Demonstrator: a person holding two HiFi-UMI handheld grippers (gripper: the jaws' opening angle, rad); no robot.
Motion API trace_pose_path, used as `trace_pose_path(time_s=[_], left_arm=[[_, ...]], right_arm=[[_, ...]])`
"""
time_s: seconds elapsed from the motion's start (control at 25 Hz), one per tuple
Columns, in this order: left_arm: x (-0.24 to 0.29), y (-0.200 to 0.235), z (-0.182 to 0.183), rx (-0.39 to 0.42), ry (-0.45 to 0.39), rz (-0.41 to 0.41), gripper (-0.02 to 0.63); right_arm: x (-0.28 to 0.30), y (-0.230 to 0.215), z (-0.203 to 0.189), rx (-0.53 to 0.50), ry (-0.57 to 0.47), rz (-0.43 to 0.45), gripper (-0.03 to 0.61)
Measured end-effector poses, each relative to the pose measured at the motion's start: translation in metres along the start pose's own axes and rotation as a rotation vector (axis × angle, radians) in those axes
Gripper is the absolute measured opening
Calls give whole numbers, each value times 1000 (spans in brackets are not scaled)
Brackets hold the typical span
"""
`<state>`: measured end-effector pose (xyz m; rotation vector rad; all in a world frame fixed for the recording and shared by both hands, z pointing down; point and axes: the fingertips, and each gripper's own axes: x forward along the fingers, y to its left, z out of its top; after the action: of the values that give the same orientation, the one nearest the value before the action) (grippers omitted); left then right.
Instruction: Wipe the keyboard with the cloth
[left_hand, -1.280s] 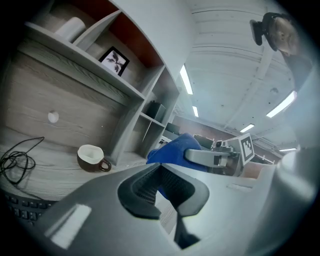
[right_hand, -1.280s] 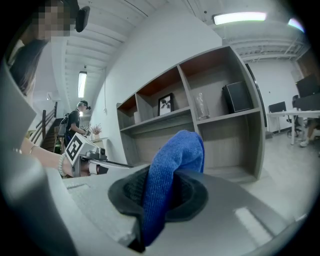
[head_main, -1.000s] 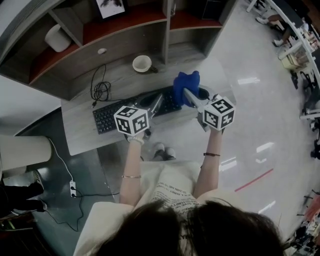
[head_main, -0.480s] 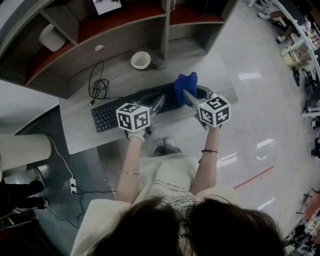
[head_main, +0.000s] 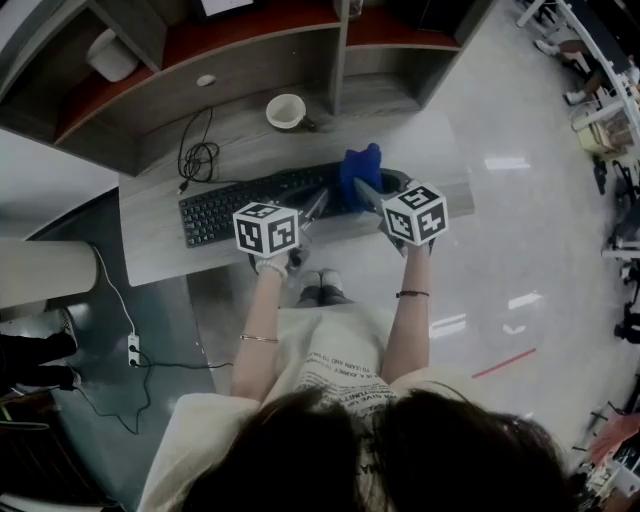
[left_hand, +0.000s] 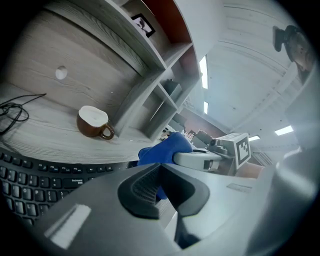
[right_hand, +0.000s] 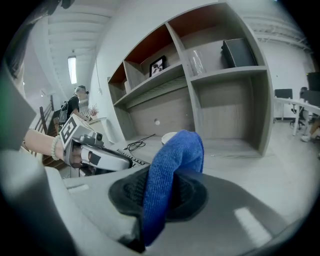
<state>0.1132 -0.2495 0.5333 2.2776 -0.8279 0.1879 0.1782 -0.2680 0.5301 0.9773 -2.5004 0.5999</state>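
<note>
Cloth (head_main: 361, 163) pinched in the right tool (head_main: 362, 187) hangs over the keyboard (head_main: 225, 208) for wiping; the left tool (head_main: 320, 200), closed and empty, hovers beside.

My head cam: high over desk (head_main: 150, 250), facing steeply down, far. Left gripper cam: low, close over keyboard (left_hand: 30, 175), facing shelves (left_hand: 150, 75). Right gripper cam: right behind cloth (right_hand: 172, 170), facing same shelves. I find cup (head_main: 286, 110), shelves in all three views.
</note>
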Motion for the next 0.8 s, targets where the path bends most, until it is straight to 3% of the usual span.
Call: trace_pose_path(time_s=[0.8], left_arm=[[-2, 10, -4, -41, -47, 120, 2]], right_arm=[[16, 0, -1, 32, -2, 134, 58]])
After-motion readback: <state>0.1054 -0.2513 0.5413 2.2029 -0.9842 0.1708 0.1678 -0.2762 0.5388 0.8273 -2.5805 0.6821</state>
